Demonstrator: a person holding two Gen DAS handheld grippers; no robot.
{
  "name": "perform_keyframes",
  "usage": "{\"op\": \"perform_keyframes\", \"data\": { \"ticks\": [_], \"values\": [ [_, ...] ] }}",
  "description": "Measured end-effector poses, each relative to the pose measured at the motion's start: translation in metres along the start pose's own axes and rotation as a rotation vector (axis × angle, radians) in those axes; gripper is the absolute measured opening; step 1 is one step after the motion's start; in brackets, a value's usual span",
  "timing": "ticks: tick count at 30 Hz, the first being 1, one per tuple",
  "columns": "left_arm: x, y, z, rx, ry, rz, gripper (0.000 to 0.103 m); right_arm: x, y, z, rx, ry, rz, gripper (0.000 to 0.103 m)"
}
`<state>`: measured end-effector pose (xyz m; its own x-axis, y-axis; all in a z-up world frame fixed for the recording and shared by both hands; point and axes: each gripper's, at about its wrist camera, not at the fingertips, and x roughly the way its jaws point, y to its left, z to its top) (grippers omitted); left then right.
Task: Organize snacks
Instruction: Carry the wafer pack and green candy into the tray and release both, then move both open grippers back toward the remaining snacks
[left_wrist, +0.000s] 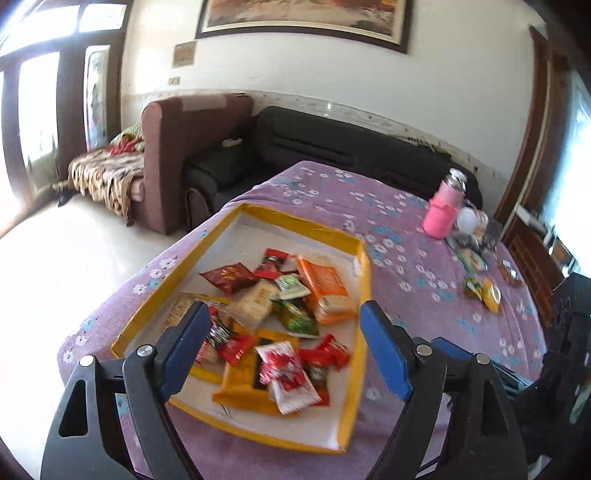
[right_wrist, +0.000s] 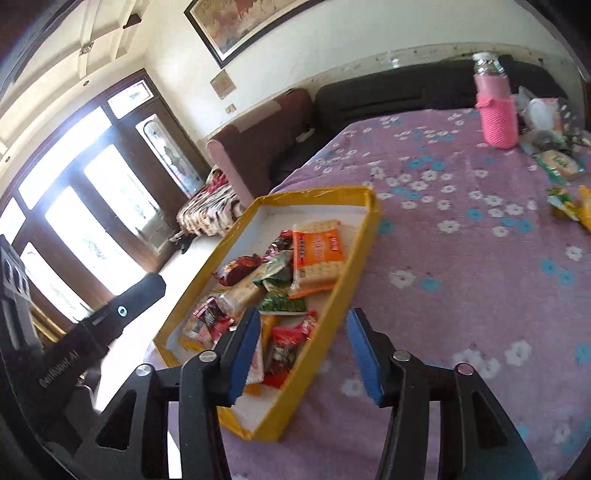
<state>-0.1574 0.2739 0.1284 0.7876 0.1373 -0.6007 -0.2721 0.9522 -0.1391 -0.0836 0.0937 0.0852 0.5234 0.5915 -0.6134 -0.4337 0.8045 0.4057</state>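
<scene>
My left gripper (left_wrist: 284, 325) hangs over the yellow tray (left_wrist: 364, 280) with its blue fingers (left_wrist: 184, 347) spread wide and nothing between them. My right gripper (right_wrist: 301, 347) is open and empty too, over the tray's near corner. The snack packs (left_wrist: 273, 314) lie piled inside the tray, and a few more snacks (left_wrist: 484, 291) sit far off to its right, near the pink bottle (left_wrist: 441, 214).
</scene>
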Motion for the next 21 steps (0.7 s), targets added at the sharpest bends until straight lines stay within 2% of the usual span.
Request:
{"op": "perform_keyframes", "data": {
  "ticks": [7, 14, 21],
  "values": [
    [-0.013, -0.037, -0.009, 0.067, 0.006, 0.037, 0.084, -0.037, -0.018, -0.029, 0.003, -0.051, -0.055, 0.057],
    [-0.019, -0.058, -0.015, 0.112, 0.000, 0.059, 0.084, -0.057, -0.028, -0.035, -0.006, -0.093, -0.076, 0.057],
    [-0.024, -0.063, -0.016, 0.131, -0.022, 0.076, 0.084, -0.061, -0.028, -0.035, -0.011, -0.108, -0.086, 0.061]
  ]
}}
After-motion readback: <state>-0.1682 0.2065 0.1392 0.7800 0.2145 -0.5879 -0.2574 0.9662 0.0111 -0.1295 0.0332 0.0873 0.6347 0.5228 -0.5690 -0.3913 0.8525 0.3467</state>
